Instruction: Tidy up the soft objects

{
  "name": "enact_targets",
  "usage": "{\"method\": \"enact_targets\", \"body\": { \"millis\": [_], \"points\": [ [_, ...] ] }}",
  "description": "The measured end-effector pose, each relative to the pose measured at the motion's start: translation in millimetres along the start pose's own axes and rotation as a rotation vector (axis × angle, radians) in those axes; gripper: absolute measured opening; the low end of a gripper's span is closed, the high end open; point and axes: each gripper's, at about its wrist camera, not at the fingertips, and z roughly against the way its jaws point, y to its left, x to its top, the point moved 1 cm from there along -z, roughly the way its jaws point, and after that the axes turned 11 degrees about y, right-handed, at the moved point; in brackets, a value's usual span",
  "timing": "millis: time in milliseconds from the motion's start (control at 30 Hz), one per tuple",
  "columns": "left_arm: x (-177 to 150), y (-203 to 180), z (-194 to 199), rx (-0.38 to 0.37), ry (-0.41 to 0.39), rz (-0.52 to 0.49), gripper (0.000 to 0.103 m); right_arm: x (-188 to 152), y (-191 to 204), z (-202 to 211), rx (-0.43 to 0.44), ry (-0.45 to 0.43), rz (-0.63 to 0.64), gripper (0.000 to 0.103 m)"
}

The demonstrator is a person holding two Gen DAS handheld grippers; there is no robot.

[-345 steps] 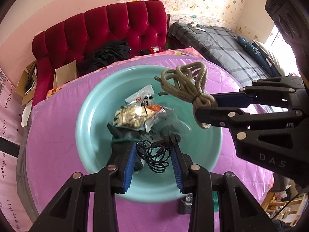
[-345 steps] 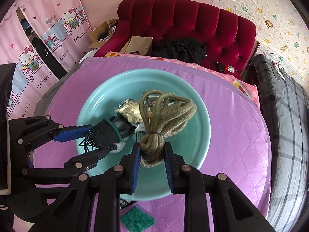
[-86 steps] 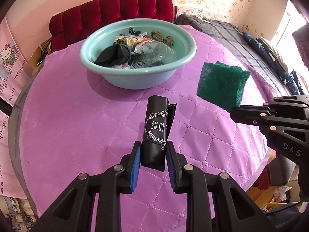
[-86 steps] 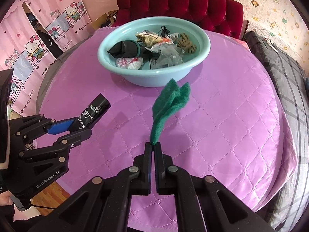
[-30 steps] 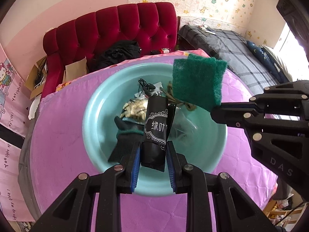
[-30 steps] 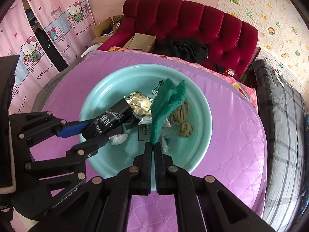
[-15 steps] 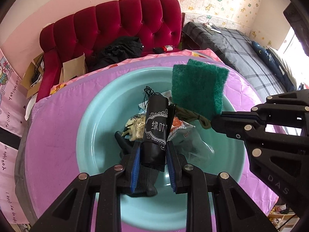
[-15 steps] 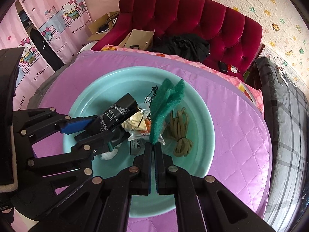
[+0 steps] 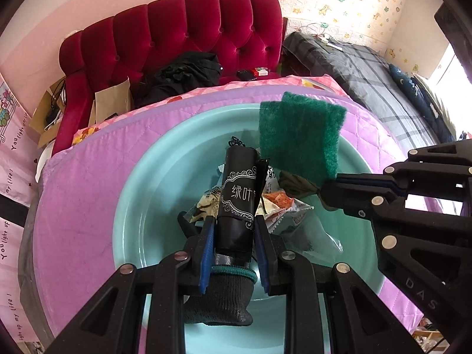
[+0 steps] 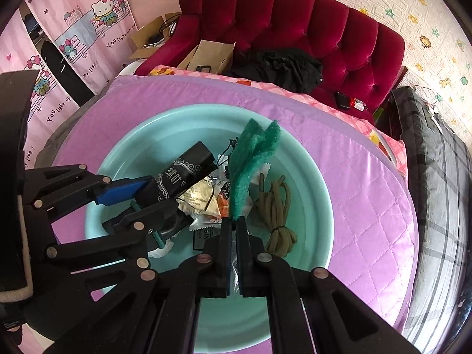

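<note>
Left wrist view: we see left gripper (image 9: 234, 233) clamping black printed roll (image 9: 239, 199) at frame centre, above teal plastic basin (image 9: 141, 206).

Right wrist view: right gripper (image 10: 234, 225), jaws opening, still pinches green scouring pad (image 10: 250, 159) mid-frame over basin.

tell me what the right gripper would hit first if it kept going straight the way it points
Probably the snack packets piled in the teal basin, just ahead of the green scouring pad held by the right gripper. Depth is unclear; the olive cord lies slightly aside.
</note>
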Motion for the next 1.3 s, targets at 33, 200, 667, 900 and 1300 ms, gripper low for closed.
{"method": "enact_targets", "body": {
  "millis": [33, 200, 667, 900, 1300],
  "points": [
    [0.2, 0.5, 0.2, 0.003, -0.001, 0.002, 0.031, 0.1, -1.0, 0.8, -0.001, -0.005, -0.005, 0.004],
    [-1.0, 4.4, 1.4, 0.032, -0.007, 0.027, 0.073, -1.0, -7.2, 5.7, -0.031, -0.024, -0.047, 0.040],
    [-16.3, 7.4, 10.0, 0.115, -0.024, 0.043, 0.103, -11.7, -17.1, 18.1, -0.082, -0.048, -0.128, 0.103],
    [-29.1, 0.6, 25.4, 0.137, -0.039, 0.032, 0.103, -27.1, -14.2, 30.0, -0.075, -0.056, -0.152, 0.103],
    [-64.0, -7.7, 61.3, 0.152, -0.071, 0.038, 0.103, -60.8, 4.8, 64.7, -0.075, -0.099, -0.170, 0.103]
  ]
}}
